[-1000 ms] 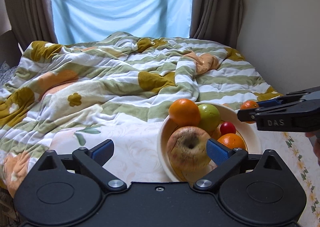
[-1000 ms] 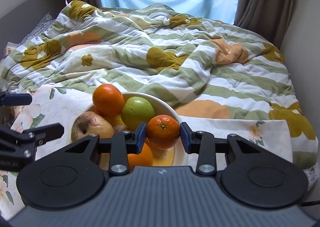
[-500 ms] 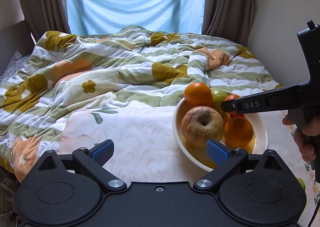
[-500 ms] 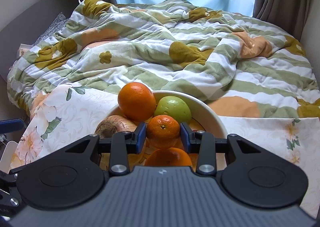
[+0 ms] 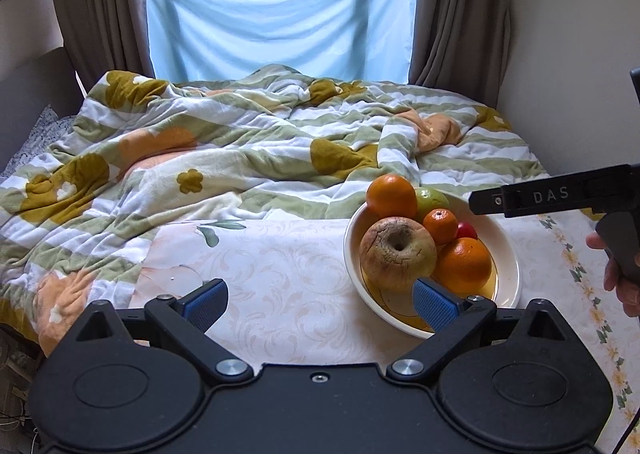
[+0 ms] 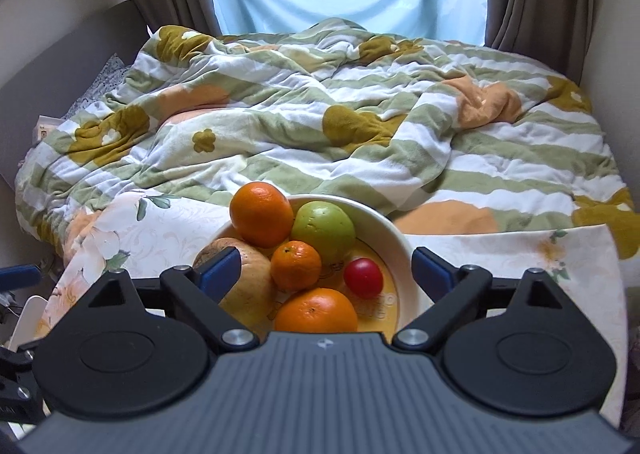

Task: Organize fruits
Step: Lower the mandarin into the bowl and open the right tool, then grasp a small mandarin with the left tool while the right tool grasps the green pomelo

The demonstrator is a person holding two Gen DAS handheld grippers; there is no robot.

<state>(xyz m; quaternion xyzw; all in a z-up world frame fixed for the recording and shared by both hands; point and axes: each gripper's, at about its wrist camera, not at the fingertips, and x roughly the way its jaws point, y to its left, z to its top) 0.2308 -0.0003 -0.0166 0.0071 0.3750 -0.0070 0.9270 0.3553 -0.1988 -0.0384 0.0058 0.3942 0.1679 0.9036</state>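
A cream bowl [image 5: 510,254] [image 6: 394,230] on the floral tablecloth holds several fruits: a wrinkled brown apple [image 5: 396,254] [image 6: 256,278], a large orange [image 5: 391,196] [image 6: 261,213], a green apple [image 5: 432,201] [image 6: 324,230], a small mandarin [image 5: 440,226] [image 6: 296,265], a red cherry tomato [image 5: 466,231] [image 6: 363,277] and a front orange [image 5: 464,264] [image 6: 316,310]. My right gripper [image 6: 326,270] is open and empty, held above the bowl; it shows as a black bar at the right in the left wrist view [image 5: 552,196]. My left gripper [image 5: 320,300] is open and empty, left of the bowl.
The table with the floral cloth [image 5: 272,270] stands against a bed covered by a striped flower blanket [image 5: 240,158]. A wall [image 5: 576,54] is close on the right. Curtains and a blue-covered window [image 5: 280,14] are behind the bed.
My right gripper has opened and let go of the small mandarin, which now lies in the bowl. Both grippers have drawn back and up from the bowl.
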